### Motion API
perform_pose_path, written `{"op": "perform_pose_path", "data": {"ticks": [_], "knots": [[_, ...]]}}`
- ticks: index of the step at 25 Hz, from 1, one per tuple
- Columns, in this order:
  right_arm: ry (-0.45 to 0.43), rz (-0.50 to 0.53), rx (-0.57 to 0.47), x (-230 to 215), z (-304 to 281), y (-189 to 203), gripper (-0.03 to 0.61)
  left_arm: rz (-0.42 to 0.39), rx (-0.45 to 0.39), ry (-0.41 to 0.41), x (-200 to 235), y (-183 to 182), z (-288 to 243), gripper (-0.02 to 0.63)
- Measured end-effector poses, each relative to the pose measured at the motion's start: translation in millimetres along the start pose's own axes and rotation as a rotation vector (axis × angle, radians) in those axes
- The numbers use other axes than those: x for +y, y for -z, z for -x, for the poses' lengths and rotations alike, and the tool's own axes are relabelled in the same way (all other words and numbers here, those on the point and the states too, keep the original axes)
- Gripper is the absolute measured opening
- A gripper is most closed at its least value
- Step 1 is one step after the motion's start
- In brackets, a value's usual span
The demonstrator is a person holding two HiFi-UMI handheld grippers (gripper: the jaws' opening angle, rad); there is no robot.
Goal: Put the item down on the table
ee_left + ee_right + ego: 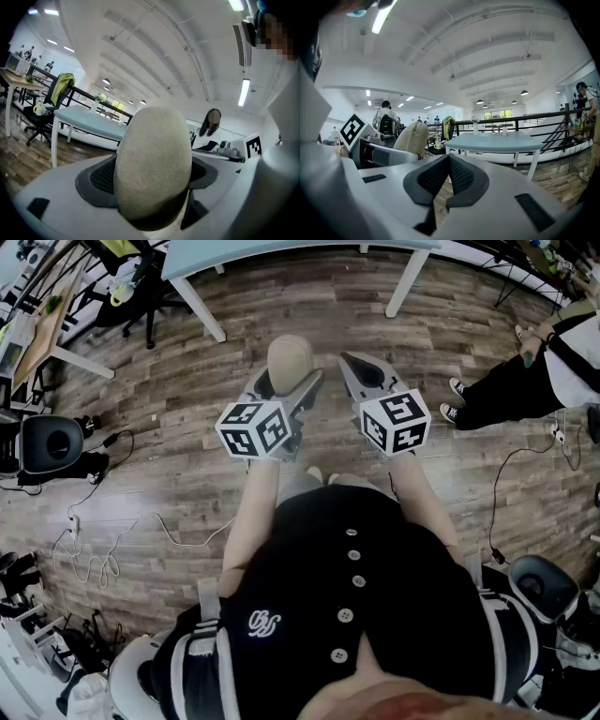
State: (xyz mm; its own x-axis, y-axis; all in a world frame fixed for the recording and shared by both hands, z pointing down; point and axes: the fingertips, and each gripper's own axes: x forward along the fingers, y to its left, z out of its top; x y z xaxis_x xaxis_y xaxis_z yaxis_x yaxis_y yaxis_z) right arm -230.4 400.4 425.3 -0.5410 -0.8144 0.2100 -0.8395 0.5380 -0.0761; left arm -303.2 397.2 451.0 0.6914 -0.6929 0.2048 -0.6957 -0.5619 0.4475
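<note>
The pale-blue tabletop [281, 254] sits at the head view's top edge, well apart from the rounded beige item [289, 352], which is pinched in the left claw [286, 379] over the wooden floor [169, 479]. Released here, it would probably fall short. Only the right gripper view shows the right claw [447, 176] pressed together, empty.

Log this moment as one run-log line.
left gripper: shut on beige oval item | right gripper: shut, empty | status: not yet on table
</note>
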Motion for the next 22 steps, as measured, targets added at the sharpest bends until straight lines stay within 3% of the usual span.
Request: {"op": "perform_pose_path", "data": {"ticks": [7,22], "knots": [[-0.013,-0.006,0.005,6,-7,4,0.011,-0.005,0.011,0.020,5,-3,1,0.428],[0.028,-0.070,-0.032,9,-38,0,0.012,-0.098,0.012,0.020,40,-23,2,0.430]]}}
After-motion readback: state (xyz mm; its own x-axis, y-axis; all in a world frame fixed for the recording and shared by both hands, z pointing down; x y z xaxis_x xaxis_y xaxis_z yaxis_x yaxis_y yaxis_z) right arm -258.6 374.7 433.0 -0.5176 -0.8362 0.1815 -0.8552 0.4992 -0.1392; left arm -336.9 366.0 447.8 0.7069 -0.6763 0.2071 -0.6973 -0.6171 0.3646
